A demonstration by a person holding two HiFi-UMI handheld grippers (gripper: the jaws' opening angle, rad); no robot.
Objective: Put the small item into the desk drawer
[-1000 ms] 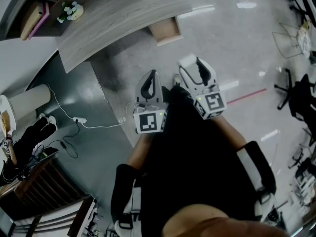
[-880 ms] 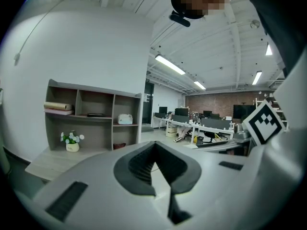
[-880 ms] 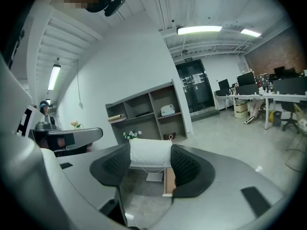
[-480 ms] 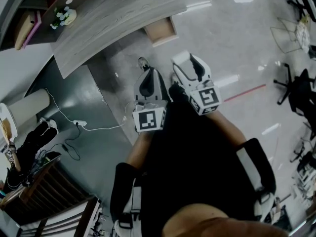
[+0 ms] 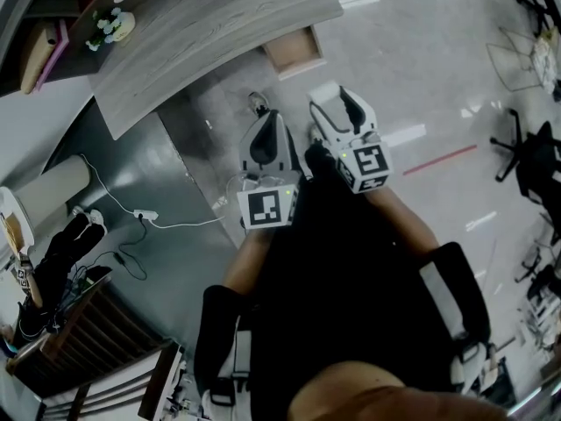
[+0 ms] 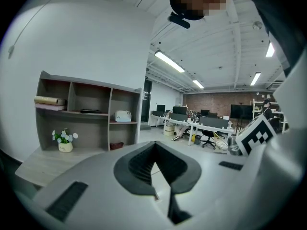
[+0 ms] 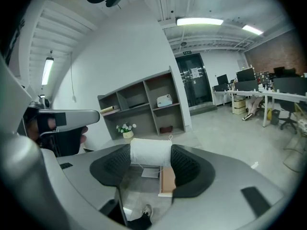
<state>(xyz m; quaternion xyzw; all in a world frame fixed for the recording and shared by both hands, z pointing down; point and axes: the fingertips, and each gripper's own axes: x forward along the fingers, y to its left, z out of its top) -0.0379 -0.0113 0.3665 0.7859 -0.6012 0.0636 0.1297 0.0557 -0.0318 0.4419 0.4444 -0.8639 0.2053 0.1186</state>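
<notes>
Head view: both grippers held out in front of the person, side by side over the pale floor (image 5: 412,51); left gripper (image 5: 263,139) with its jaws brought together at the tips, nothing between them (confirmed in the left gripper view, only a thin wedge of light lower down between the dark pads); right gripper (image 5: 336,103) clamped on the small item (image 7: 150,152), a white roll-like piece with a thin thread looping off its top corner, gripped across the jaw tips; item well clear of the floor and apart from the drawer (image 5: 294,51); drawer stood pulled open from the front edge of the grey wood-grain desk (image 5: 202,29), just ahead of the right gripper; a potted flower (image 5: 114,24) sat at the desk's far end; open shelf unit (image 7: 144,104) stood behind the desk.
</notes>
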